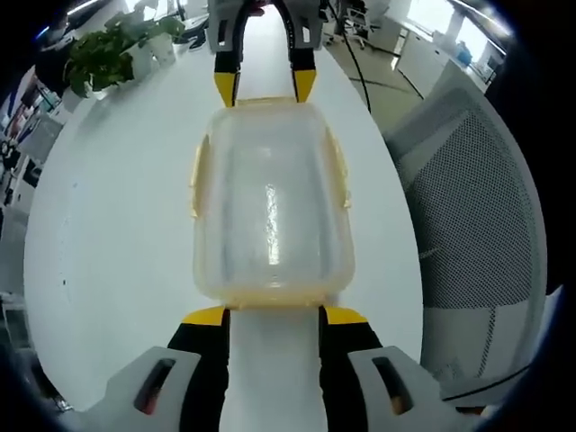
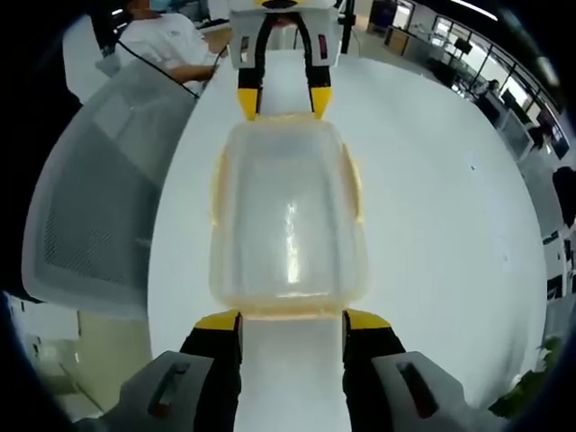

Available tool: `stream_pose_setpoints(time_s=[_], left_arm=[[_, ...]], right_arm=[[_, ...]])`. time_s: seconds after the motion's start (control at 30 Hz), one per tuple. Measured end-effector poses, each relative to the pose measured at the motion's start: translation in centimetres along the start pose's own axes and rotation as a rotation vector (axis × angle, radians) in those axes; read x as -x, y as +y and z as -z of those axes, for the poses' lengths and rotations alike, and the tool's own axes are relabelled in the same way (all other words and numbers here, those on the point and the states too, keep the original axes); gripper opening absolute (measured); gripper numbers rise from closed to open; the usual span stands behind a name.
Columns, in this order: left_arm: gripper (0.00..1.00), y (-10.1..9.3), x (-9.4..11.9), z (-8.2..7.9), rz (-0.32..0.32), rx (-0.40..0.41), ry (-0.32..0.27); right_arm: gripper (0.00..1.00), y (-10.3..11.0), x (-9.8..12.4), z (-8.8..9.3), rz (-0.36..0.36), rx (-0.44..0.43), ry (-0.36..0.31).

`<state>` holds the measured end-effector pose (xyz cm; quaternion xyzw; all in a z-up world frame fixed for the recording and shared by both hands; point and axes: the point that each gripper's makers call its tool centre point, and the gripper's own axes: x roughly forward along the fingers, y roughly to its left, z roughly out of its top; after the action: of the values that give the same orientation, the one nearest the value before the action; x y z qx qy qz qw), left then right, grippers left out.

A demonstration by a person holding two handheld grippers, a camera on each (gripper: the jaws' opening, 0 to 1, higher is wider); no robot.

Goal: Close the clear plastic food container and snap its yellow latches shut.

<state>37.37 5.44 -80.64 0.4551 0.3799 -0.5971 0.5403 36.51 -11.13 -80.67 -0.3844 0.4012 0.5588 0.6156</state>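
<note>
Facing each other, left gripper (image 1: 266, 317) and right gripper (image 2: 292, 321) sat jaws spread at opposite short ends of the container (image 1: 270, 202) on the table (image 1: 117, 234). Lid looked on; likely bracketing it to press the end latches (image 1: 270, 295).

The container (image 1: 270, 211) is a clear, cloudy plastic box with rounded corners and its lid on, lying flat at the centre of both views (image 2: 288, 220). Yellow latches (image 1: 194, 180) run along its long sides and ends; whether they are snapped down is unclear.
</note>
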Motion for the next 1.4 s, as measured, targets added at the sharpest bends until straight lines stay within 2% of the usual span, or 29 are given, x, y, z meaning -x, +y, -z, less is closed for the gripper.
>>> stream_pose_setpoints(time_s=[0.07,0.13,0.27,0.37,0.47,0.57,0.6,0.63,0.67,0.73,0.8,0.93,1.07,1.17,1.3,1.4], left_arm=[[0.47,-0.2,-0.1,0.1,0.012,0.026,0.003],[0.5,-0.3,-0.1,0.1,0.019,0.052,0.004],[0.42,-0.1,0.1,0.1,0.013,0.053,0.01],[0.42,-0.1,0.1,0.2,0.014,0.056,0.012],[0.42,-0.1,0.2,0.2,0.013,0.062,0.01],[0.42,-0.1,0.5,0.4,0.01,0.086,0.014],[0.42,0.0,0.6,0.5,0.012,0.097,0.014],[0.42,-0.2,0.8,0.8,0.02,0.141,0.021],[0.43,-0.1,0.9,1.0,0.016,0.163,0.028],[0.42,0.4,1.2,1.1,-0.004,0.165,0.018],[0.42,0.3,1.5,1.2,0.008,0.203,0.009],[0.42,0.2,1.7,1.4,0.011,0.223,0.018],[0.4,-0.1,1.7,1.5,0.023,0.273,0.02],[0.4,-0.6,1.8,1.0,0.044,0.322,-0.013],[0.38,-0.5,1.7,1.8,0.04,0.34,0.002],[0.38,-0.5,1.9,1.5,0.06,0.448,-0.044]], right_arm=[[0.56,-0.1,0.1,-0.3,0.006,-0.01,-0.015],[0.55,0.1,0.2,-0.2,-0.005,-0.024,-0.015],[0.51,0.0,0.2,0.1,-0.003,-0.027,-0.004],[0.51,0.1,0.3,0.2,-0.004,-0.032,-0.003],[0.45,0.4,0.5,0.2,-0.014,-0.078,-0.011],[0.45,0.6,0.9,0.2,-0.018,-0.098,-0.015],[0.45,0.8,1.0,0.2,-0.021,-0.128,-0.015],[0.45,0.8,1.1,0.3,-0.019,-0.166,-0.012],[0.45,0.7,1.2,0.2,-0.014,-0.173,-0.015],[0.45,0.6,1.5,-0.4,-0.005,-0.179,-0.045],[0.45,0.5,1.7,-0.7,0.004,-0.198,-0.058],[0.44,0.4,1.7,-0.5,0.005,-0.221,-0.048],[0.44,0.1,2.0,-0.5,0.008,-0.291,-0.066],[0.45,0.0,2.0,-0.6,0.007,-0.323,-0.08],[0.45,0.1,2.0,-0.8,0.002,-0.376,-0.098],[0.45,0.2,2.0,-0.8,0.003,-0.403,-0.099]])
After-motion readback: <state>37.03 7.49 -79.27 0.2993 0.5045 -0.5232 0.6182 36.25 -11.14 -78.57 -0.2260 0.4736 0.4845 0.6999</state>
